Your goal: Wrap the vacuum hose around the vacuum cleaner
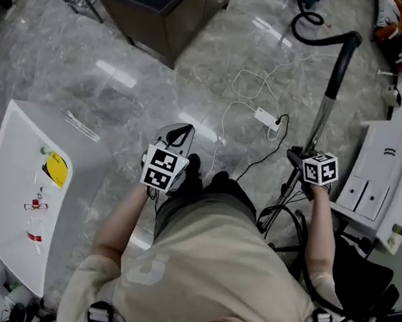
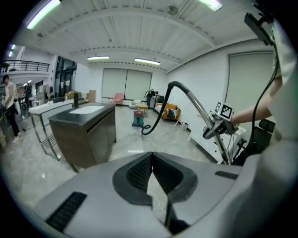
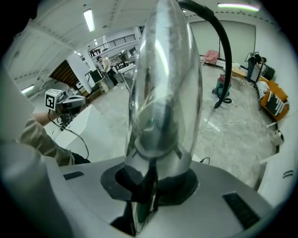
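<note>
Right gripper point(image 3: 151, 182) clamped on metal wand point(image 1: 324, 114). Left gripper point(image 2: 151, 163) shut, empty, left of wand. Hose point(image 1: 329, 40) arcs off wand top to vacuum cleaner point(image 2: 138, 119), far beyond wand. Hold wand firm; gather hose slack gradually.

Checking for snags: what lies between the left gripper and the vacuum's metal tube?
Head view: the person's feet and a thin black cable, running to a white adapter, lie between the left gripper and the metal tube.
</note>
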A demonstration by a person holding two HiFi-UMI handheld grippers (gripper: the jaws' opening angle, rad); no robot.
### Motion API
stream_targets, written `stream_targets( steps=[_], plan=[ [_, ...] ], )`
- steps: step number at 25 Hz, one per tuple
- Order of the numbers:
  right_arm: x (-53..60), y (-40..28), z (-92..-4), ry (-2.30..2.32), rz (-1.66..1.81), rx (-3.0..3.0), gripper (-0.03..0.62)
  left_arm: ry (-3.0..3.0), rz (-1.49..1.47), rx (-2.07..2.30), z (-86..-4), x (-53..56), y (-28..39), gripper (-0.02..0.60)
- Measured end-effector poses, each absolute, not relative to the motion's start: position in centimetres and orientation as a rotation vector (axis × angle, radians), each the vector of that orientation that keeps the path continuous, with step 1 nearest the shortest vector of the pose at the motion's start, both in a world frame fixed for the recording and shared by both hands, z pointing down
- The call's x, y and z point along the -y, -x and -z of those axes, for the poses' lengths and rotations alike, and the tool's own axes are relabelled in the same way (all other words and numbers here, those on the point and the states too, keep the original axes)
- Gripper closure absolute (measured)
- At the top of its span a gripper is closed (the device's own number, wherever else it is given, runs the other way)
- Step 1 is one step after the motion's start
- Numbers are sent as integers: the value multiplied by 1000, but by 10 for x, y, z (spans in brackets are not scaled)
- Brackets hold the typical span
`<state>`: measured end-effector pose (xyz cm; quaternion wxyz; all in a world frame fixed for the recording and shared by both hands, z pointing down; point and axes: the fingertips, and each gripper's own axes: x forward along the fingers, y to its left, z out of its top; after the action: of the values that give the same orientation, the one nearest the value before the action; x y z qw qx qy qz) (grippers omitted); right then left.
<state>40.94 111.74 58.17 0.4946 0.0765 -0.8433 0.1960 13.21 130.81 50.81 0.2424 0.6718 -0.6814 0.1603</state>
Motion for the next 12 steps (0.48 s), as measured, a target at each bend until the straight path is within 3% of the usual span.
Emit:
stream_targets(
  steps=[6, 12],
  plan=[
    [-1117, -392, -593, -169, -550, 2053, 520, -1987, -275, 1792, -469, -1226, -126, 575],
    [-1095, -385, -607, -77, -613, 2065, 520, -2101, -387, 1621, -470, -1172, -192, 575]
  ],
)
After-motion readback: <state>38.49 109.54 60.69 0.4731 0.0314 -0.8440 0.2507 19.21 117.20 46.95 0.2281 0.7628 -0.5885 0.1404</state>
